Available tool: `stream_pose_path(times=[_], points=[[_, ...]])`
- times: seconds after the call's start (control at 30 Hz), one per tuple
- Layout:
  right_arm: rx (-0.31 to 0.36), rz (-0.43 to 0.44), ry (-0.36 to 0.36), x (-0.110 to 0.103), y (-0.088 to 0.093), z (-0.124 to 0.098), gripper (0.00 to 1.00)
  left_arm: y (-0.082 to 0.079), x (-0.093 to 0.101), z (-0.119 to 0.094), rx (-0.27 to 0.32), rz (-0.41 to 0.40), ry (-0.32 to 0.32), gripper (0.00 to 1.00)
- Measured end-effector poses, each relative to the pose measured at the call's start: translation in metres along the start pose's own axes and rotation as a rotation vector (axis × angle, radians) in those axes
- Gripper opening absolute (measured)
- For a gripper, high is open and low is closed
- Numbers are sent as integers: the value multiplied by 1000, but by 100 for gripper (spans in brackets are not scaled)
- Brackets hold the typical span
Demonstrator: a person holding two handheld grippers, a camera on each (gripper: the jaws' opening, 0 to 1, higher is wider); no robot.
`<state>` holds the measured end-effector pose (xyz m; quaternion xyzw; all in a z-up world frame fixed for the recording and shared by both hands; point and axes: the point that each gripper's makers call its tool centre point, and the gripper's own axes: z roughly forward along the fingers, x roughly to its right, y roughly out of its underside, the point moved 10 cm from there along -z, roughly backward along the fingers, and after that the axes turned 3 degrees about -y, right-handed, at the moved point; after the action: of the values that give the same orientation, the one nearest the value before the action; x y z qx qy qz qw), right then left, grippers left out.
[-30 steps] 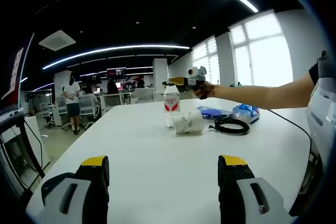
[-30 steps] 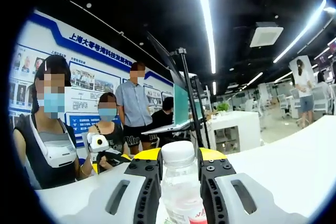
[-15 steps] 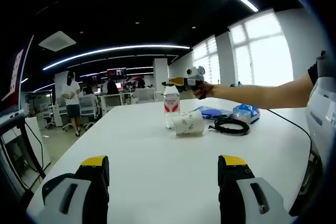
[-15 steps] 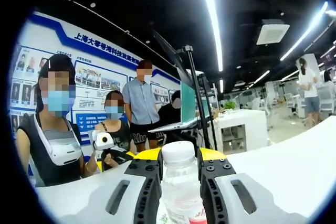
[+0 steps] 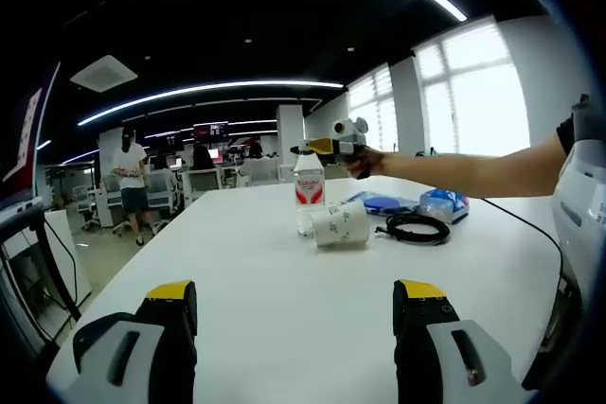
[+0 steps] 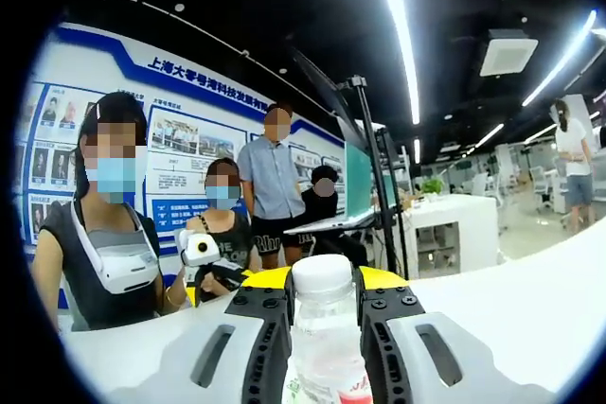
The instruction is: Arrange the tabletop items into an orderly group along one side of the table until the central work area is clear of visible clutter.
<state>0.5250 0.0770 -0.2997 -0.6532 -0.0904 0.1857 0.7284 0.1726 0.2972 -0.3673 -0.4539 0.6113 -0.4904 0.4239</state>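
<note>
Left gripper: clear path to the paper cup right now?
Probably yes. The left gripper is open, and only bare table lies between it and the cup on its side. The bottle held by the right gripper stands just behind the cup, so watch for crowding.

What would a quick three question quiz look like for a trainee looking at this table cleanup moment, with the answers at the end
1. True or false: the right gripper is shut on the water bottle.
2. Multiple choice: the paper cup by the bottle is A) upright, B) lying on its side, C) stacked in another cup.
3. Fill in: the left gripper hangs over the white table with its jaws ____.

Key
1. True; the jaws press the bottle's neck from both sides.
2. B.
3. Open, with nothing between them. The coiled black cable lies beyond the cup.
</note>
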Motion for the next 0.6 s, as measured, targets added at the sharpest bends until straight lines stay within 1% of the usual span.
stream_pose_path(times=[0.23,0.33,0.5,0.6], points=[[4,2,-26,-2,1,3,23,-1,2,0,-1,3,-1,85],[-7,-2,-29,-2,0,3,23,-1,2,0,-5,5,-3,85],[-36,-28,9,-4,-2,4,23,-3,3,1,-3,9,2,85],[-74,-53,41,-9,-3,6,24,-3,6,2,-3,10,8,85]])
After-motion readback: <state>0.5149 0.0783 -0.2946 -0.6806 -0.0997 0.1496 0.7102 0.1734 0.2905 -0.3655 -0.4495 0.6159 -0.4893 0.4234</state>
